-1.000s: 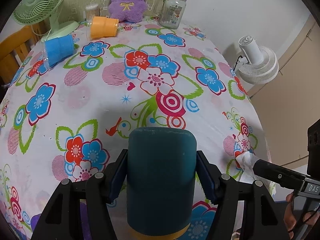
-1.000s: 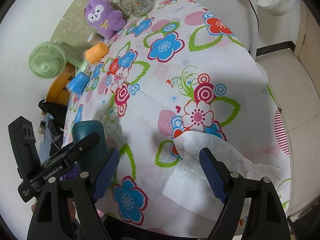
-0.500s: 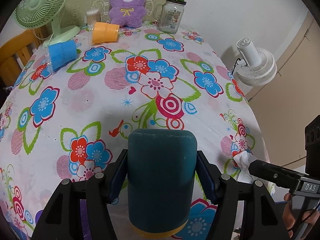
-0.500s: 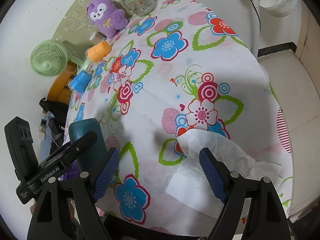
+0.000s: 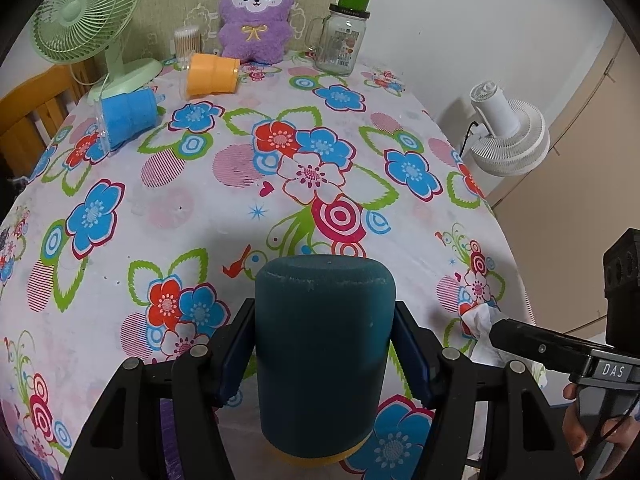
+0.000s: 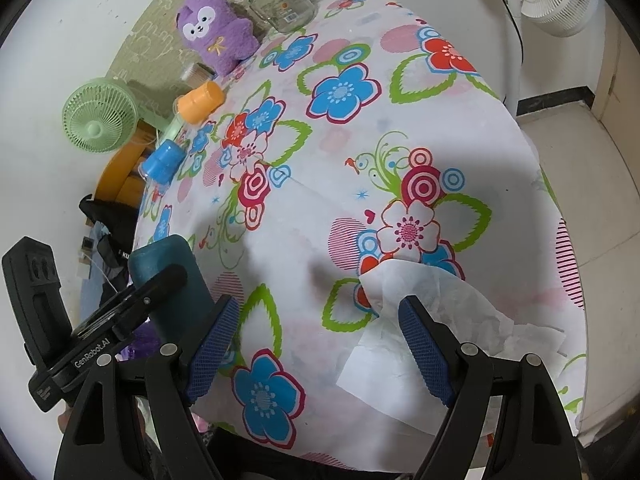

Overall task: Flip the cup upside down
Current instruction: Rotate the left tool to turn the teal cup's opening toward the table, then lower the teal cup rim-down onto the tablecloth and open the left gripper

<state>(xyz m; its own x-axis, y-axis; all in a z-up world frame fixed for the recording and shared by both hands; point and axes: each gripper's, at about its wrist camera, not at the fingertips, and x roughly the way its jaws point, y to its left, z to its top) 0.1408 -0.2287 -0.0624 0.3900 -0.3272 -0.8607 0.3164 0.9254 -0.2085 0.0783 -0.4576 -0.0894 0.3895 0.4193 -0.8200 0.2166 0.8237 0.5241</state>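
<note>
Item, near edge of the floral worktop (image 5: 224, 216): teal cup (image 5: 324, 344), closed end far, yellow rim near, clamped in my left gripper (image 5: 325, 354); my right gripper (image 6: 318, 342) spread wide, holding nothing, over white tissue (image 6: 424, 304); orange cup (image 5: 210, 74) and blue cup (image 5: 128, 114) lying far left.

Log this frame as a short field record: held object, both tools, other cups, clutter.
held object: teal cup, closed end away from camera, yellow band at near end
left tool: shut on teal cup
right tool: open, over white tissue, holding nothing
other cups: blue cup and orange cup, both on their sides
clutter: purple plush, glass jar, green fan
surface: floral tablecloth
</note>
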